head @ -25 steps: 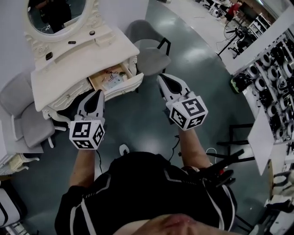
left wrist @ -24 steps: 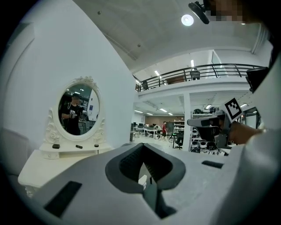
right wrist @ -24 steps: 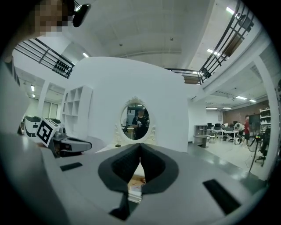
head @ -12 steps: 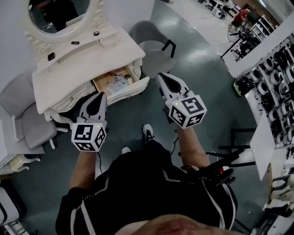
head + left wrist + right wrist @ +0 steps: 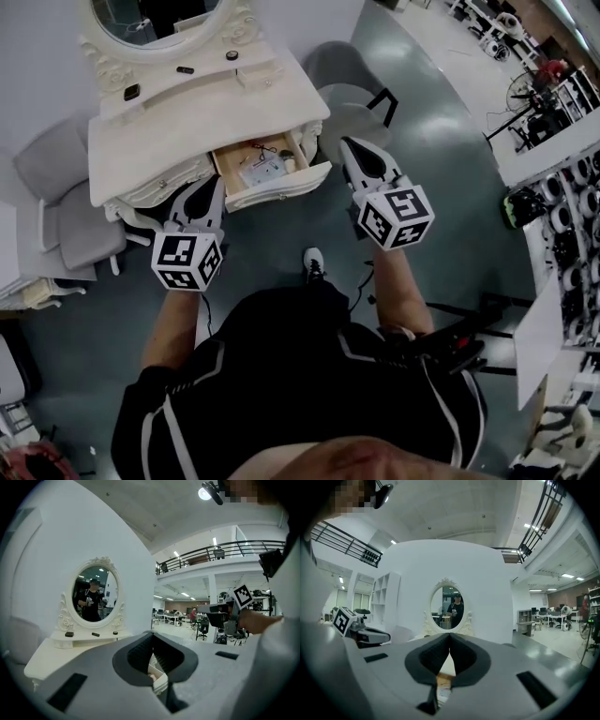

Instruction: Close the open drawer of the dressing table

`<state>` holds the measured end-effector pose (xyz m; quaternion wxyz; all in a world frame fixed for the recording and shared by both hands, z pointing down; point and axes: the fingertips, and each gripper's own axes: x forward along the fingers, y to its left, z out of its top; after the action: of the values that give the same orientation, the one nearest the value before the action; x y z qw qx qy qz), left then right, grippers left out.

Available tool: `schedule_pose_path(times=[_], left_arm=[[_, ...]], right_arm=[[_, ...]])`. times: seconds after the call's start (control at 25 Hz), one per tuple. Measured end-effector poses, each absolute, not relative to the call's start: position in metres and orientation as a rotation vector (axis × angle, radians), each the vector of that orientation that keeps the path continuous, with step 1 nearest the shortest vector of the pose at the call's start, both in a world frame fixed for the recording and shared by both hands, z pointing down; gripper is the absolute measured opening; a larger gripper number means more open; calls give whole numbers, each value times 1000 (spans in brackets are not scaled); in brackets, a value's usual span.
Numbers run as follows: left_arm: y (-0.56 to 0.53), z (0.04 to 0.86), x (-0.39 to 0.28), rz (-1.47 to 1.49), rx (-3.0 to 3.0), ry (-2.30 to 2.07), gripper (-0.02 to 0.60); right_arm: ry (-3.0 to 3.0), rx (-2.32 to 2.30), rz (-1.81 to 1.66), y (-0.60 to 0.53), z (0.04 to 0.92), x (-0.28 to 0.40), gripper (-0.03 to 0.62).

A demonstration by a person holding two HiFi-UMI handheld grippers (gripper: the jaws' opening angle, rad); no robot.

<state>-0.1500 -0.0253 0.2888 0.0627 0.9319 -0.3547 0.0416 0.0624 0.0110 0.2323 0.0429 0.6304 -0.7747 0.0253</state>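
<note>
Just left of the open drawer (image 5: pixel 281 187): the left gripper (image 5: pixel 217 183), jaws pressed together, holding nothing, tips near the drawer's left front corner. In the middle: the drawer itself, pulled out of the right part of the dressing table (image 5: pixel 187 117), with small items inside, too small to name. Just right of the drawer: the right gripper (image 5: pixel 349 145), jaws also together and empty, tips close to the drawer's right end but apart from it. Further right of the drawer, a grey chair (image 5: pixel 347 89).
</note>
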Motion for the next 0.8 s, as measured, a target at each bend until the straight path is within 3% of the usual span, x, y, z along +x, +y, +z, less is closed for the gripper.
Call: schedule_pose_path(times=[0.8], left_arm=[[-107,358,-66,278,2639,-1304,5]], right_arm=[[-2513,1553,225,-113,326,138,6]])
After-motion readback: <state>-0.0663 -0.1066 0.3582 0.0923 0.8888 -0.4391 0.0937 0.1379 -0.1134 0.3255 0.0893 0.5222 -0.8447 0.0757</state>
